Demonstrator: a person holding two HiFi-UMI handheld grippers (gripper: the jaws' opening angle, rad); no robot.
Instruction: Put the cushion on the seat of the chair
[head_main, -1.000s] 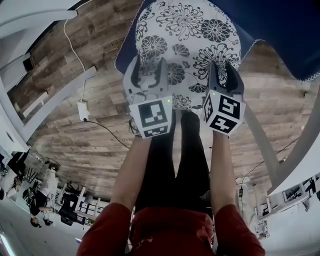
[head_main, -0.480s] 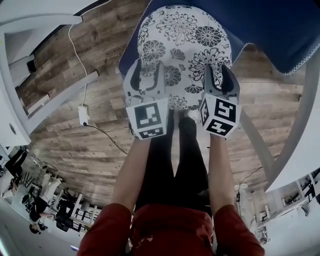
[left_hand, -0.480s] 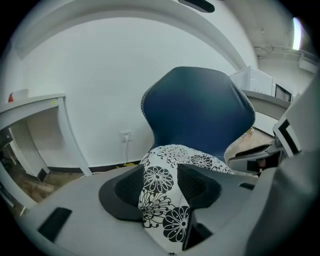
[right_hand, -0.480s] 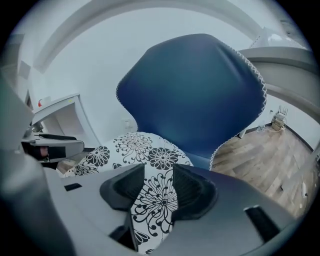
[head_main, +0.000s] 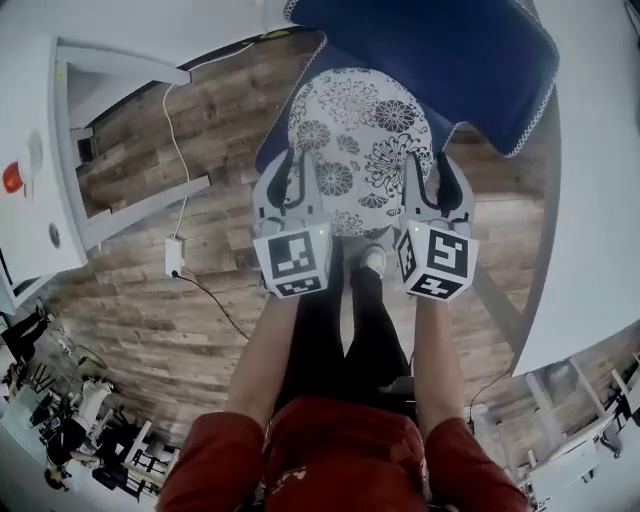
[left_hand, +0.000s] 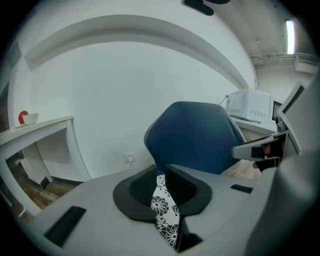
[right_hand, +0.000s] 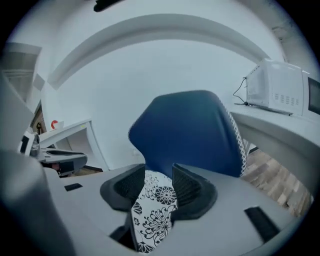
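A round white cushion (head_main: 358, 135) with black flower print hangs over the blue chair (head_main: 470, 55), held by its near edge. My left gripper (head_main: 291, 165) is shut on the cushion's left side, my right gripper (head_main: 426, 170) on its right side. In the left gripper view a strip of the cushion (left_hand: 165, 217) is pinched between the jaws, with the blue chair (left_hand: 195, 137) back ahead. The right gripper view shows the cushion (right_hand: 152, 210) clamped between its jaws and the chair (right_hand: 187, 132) beyond. The chair's seat is mostly hidden under the cushion.
A white desk (head_main: 40, 150) stands at the left with a red item on it, its legs (head_main: 140, 205) reaching over the wooden floor (head_main: 190, 300). A power strip and cable (head_main: 173, 255) lie on the floor. A white counter (head_main: 590, 250) with a microwave (right_hand: 280, 87) runs along the right.
Both grippers have lifted and carried the cushion forward toward the chair; the chair back now fills less of both gripper views, and less cushion shows past the jaws.
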